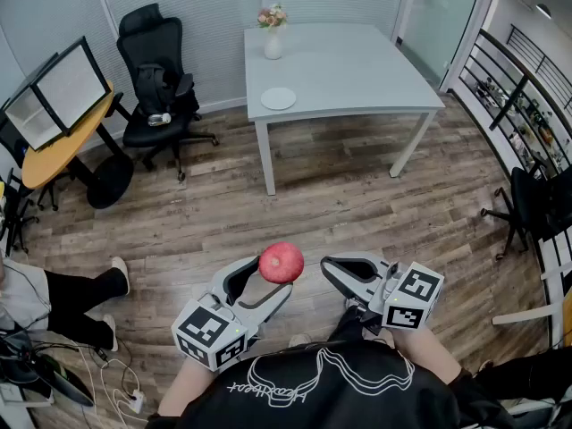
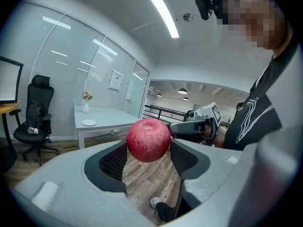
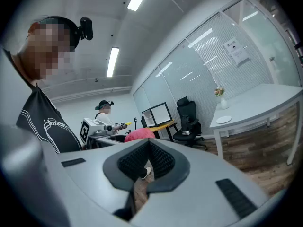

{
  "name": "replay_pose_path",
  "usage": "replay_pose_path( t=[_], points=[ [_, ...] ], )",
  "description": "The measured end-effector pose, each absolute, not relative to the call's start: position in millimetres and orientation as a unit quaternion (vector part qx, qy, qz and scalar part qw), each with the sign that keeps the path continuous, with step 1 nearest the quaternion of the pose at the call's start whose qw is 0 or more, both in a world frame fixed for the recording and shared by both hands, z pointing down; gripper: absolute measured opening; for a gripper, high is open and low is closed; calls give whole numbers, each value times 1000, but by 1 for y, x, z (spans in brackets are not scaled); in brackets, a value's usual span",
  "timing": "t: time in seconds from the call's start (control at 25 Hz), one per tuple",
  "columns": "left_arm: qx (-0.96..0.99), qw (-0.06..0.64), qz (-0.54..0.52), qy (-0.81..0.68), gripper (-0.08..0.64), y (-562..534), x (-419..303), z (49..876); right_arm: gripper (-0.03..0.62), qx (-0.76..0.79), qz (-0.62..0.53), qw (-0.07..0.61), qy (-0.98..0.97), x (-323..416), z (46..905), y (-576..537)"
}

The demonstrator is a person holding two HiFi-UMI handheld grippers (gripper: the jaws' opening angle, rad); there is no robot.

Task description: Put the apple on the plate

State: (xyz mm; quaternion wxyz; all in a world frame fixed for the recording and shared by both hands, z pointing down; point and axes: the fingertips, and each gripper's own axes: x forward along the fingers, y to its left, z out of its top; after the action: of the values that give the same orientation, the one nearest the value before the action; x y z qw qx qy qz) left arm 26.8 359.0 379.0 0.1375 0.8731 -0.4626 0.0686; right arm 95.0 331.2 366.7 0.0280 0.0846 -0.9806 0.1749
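Gripping the red apple (image 1: 281,263) across its middle, the left gripper (image 1: 271,280) has its jaws spread wide, one ribbed black pad on each flank of the fruit. The apple hangs over the wood-plank floor (image 1: 340,204), well short of the white table (image 1: 357,70).

The right gripper (image 1: 332,271) is level beside it, also well short of the table. Its jaws are drawn together with nothing between them.

The small white plate (image 1: 278,98) lies on the table near its left front corner, just in front of a white vase of flowers (image 1: 273,36).

The apple looks round, firm and smooth-skinned, with a slight gloss and a shallow dimple on top. It should hold its shape under the pads, but I'd judge that hard squeezing could bruise it. The waxy skin could also slip if the hold moves away from the widest part, so a hold across the full width suits it best.

It probably has moderate weight. Being round, it may roll on the flat plate, so it is best lowered until it rests there before the jaws let go.
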Motion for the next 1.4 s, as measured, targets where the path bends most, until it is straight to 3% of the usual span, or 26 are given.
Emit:
replay_pose_path(
  t=[0.8,1.4],
  points=[
    [867,136,58,-475,293,343,22,370,6,97,189,29,-977,102,368,311],
    [852,173,88,-486,291,148,-14,391,8,78,246,14,-966,62,394,116]
  ],
)
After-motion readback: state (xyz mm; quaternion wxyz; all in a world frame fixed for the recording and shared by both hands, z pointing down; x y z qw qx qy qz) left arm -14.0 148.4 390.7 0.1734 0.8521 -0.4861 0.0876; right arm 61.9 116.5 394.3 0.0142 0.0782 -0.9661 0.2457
